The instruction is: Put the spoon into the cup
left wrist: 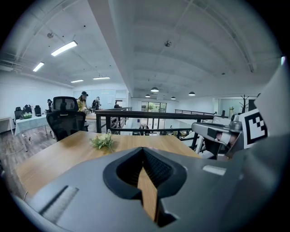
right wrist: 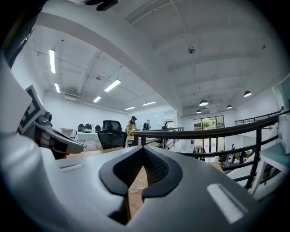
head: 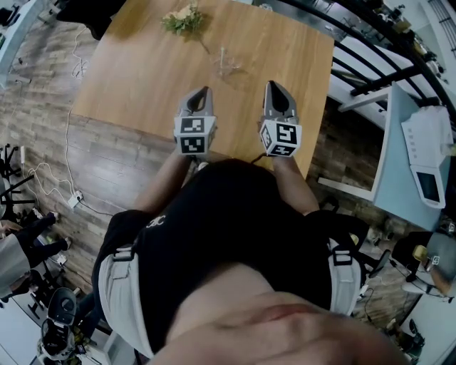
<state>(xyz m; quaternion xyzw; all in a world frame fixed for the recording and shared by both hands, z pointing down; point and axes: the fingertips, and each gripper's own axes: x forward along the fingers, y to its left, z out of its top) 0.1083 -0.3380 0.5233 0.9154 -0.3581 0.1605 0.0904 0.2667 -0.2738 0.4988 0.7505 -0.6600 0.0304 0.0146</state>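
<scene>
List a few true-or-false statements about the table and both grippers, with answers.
1. The left gripper is shut with nothing between its jaws. True.
2. The right gripper holds a spoon. False: its jaws are shut on nothing.
3. A small bunch of flowers lies on the table, beyond the cup. True.
4. The cup is at the table's left edge. False: it is near the table's middle, ahead of the two grippers.

Black top, pale grey harness straps. Grey left gripper, right gripper: ribbed black fingers, black-and-white marker cube behind them.
</scene>
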